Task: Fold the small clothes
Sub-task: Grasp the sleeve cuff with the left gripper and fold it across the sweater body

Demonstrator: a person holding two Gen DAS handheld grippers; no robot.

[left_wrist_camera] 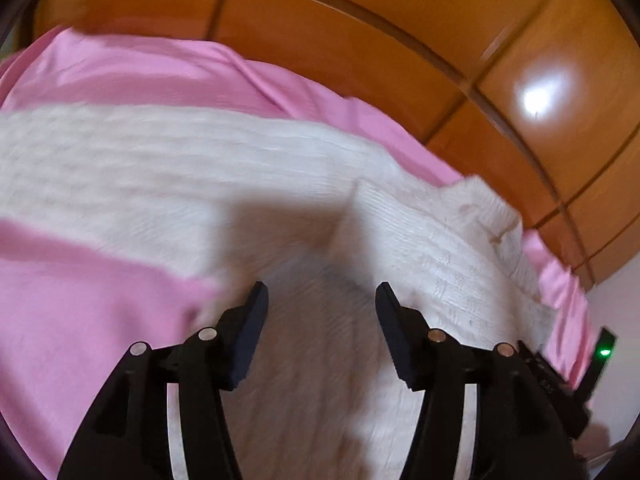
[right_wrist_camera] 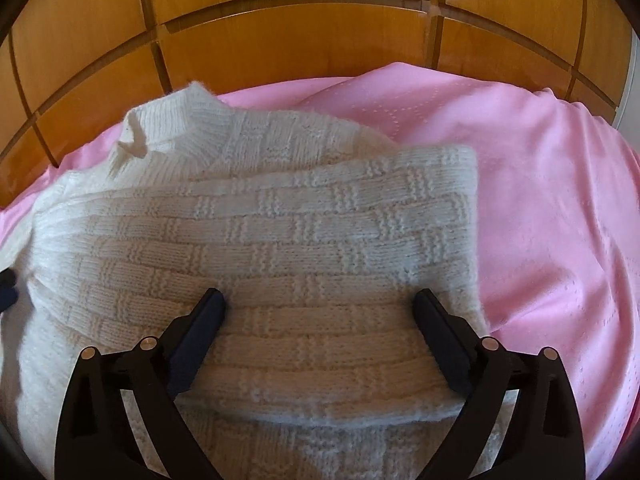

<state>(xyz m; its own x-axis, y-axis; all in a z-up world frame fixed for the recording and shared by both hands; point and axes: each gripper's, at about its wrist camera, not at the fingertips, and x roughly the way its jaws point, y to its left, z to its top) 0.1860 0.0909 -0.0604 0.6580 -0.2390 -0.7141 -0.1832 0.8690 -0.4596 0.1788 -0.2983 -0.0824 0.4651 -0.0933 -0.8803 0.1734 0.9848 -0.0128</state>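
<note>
Now — white knit sweater [right_wrist_camera: 256, 240] (folded) on pink bedsheet [right_wrist_camera: 540, 200] | left gripper [left_wrist_camera: 322, 300], right gripper [right_wrist_camera: 320, 300] — fingers spread, empty

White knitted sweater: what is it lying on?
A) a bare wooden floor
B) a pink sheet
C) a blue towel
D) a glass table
B: in the right wrist view the white knitted sweater lies on a pink sheet, with wooden panels behind.

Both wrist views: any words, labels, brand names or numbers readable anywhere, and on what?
None can be read.
White knitted sweater: only a basket-weave knit pattern, no tag showing.
Pink sheet: dotted embossing, no letters.
Wooden wardrobe: plain panels.
Black device with green light: markings on its body too blurred to read.
</note>
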